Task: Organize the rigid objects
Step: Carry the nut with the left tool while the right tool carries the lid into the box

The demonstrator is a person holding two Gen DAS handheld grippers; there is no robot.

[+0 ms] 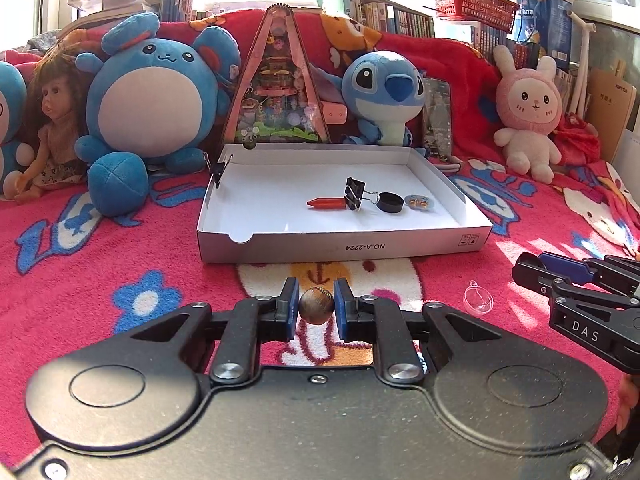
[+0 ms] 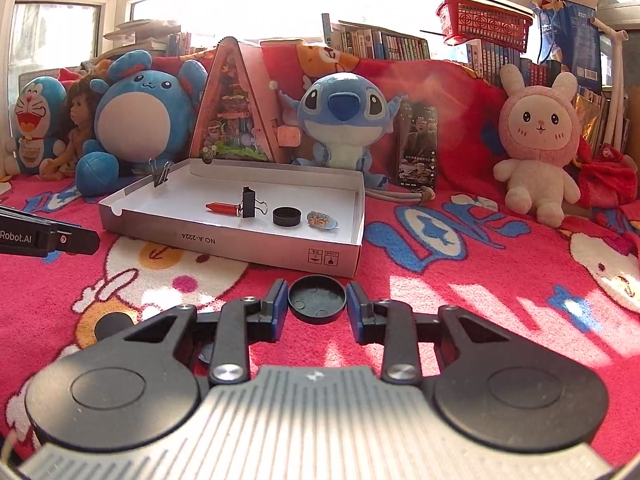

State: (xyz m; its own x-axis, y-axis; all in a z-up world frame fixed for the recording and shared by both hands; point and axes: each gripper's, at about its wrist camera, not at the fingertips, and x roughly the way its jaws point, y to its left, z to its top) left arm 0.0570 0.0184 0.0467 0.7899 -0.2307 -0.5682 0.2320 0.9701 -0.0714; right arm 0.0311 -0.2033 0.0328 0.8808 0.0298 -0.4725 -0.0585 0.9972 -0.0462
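Left wrist view: a red cartoon blanket (image 1: 120,264) covers the surface, plush toys (image 1: 148,96) and bookshelves (image 1: 400,16) behind under bright windows. The left gripper (image 1: 316,306) is closed on a brown ball (image 1: 316,305), just before a white box (image 1: 344,240).

Right wrist view: the right gripper (image 2: 317,300) pinches a black cap (image 2: 317,298) near the box (image 2: 224,236), which holds a binder clip (image 2: 250,202), a crayon (image 2: 220,208) and another cap (image 2: 286,216).
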